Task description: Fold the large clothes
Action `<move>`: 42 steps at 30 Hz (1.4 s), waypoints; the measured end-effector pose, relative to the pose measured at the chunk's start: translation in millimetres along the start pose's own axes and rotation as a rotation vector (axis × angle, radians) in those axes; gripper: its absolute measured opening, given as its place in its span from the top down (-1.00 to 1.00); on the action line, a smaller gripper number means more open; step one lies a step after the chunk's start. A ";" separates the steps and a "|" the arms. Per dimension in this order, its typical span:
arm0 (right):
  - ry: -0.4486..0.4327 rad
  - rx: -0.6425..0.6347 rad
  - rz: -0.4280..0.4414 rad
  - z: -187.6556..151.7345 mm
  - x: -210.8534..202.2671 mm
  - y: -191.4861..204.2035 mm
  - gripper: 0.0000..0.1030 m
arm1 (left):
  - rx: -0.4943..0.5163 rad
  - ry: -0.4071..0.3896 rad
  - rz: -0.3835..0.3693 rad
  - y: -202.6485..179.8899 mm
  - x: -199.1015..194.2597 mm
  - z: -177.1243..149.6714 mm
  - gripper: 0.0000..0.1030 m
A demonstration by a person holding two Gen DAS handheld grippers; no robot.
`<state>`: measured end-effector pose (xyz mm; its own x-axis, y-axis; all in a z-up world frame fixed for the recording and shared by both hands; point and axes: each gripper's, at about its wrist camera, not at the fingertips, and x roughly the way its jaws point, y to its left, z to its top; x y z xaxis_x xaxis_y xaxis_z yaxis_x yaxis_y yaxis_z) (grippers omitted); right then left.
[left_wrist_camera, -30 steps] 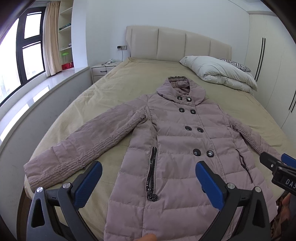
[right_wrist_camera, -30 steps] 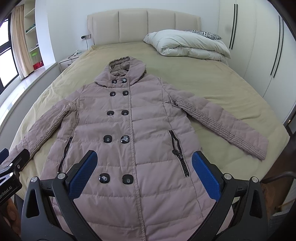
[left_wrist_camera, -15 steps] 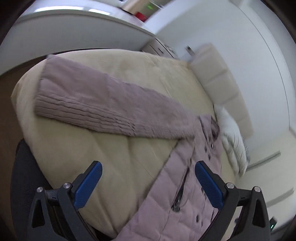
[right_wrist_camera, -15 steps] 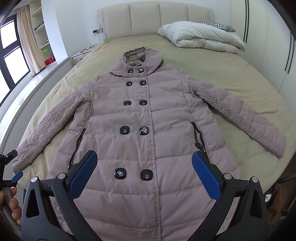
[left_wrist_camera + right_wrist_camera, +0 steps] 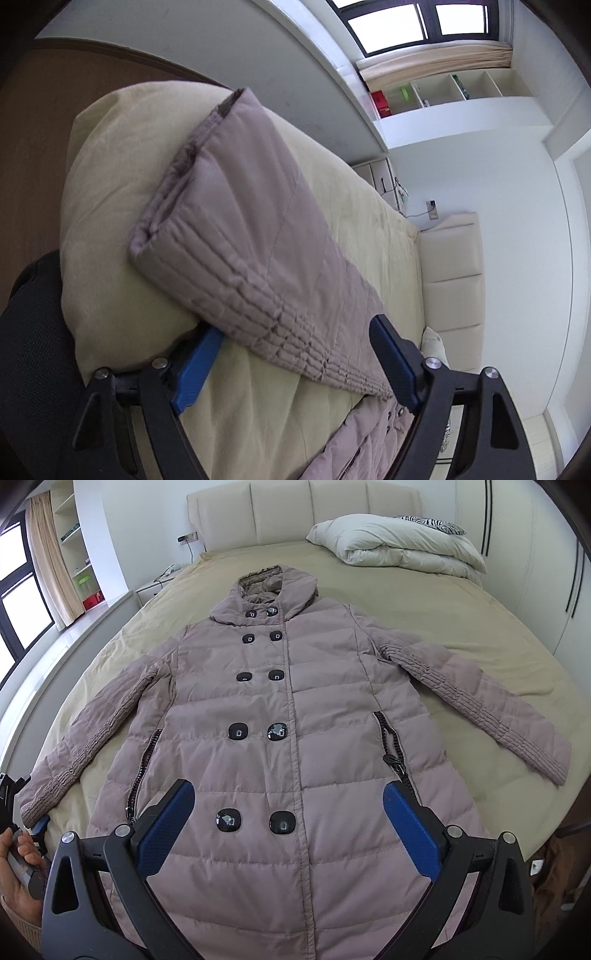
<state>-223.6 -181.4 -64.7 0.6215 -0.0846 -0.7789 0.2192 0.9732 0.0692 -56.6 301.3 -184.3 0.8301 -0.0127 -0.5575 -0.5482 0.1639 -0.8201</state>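
A mauve quilted coat (image 5: 288, 746) with black buttons lies face up and spread flat on the bed, both sleeves out to the sides. My right gripper (image 5: 284, 827) is open, hovering over the coat's lower front. My left gripper (image 5: 295, 365) is open at the cuff end of the coat's left sleeve (image 5: 251, 251). One blue pad sits at the sleeve's lower edge against the bed, the other above the sleeve. The left gripper also shows in the right wrist view (image 5: 33, 823) beside that cuff.
The bed (image 5: 461, 620) has an olive cover, a padded headboard (image 5: 303, 513) and a folded white duvet (image 5: 395, 542) at its far right. A window ledge and shelves run along the left. A dark chair (image 5: 33, 350) stands by the bed's near left corner.
My left gripper has swung left and down to the left sleeve's cuff and now straddles it. My right gripper has moved slightly nearer over the coat's lower front.
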 end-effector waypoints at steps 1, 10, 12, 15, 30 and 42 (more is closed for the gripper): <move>0.003 0.002 -0.002 -0.5 1.5 -0.9 -1.00 | -0.024 -0.011 0.004 1.8 0.2 4.4 -0.60; 0.022 0.003 -0.002 -7.4 11.1 -3.0 -1.00 | 0.024 -0.032 0.065 -4.3 32.4 26.8 0.61; 0.024 0.011 -0.003 -9.0 13.2 -6.8 -1.00 | 0.108 -0.051 0.059 -23.7 29.9 26.9 0.65; 0.025 0.044 0.000 -10.7 16.4 -18.0 -1.00 | 0.332 -0.089 0.031 -72.4 20.6 13.8 0.67; 0.037 0.296 0.309 -9.2 55.1 -77.5 -1.00 | 1.618 0.188 -0.067 -150.4 50.8 -298.9 0.68; 0.244 0.439 0.787 49.9 150.1 -25.1 -0.66 | 1.717 0.141 -0.040 -131.6 48.5 -316.2 0.66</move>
<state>-98.2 -229.2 -152.2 0.5473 0.6608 -0.5135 0.0976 0.5590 0.8234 23.6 -32.7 -144.2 0.7735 -0.1074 -0.6247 0.2761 0.9442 0.1795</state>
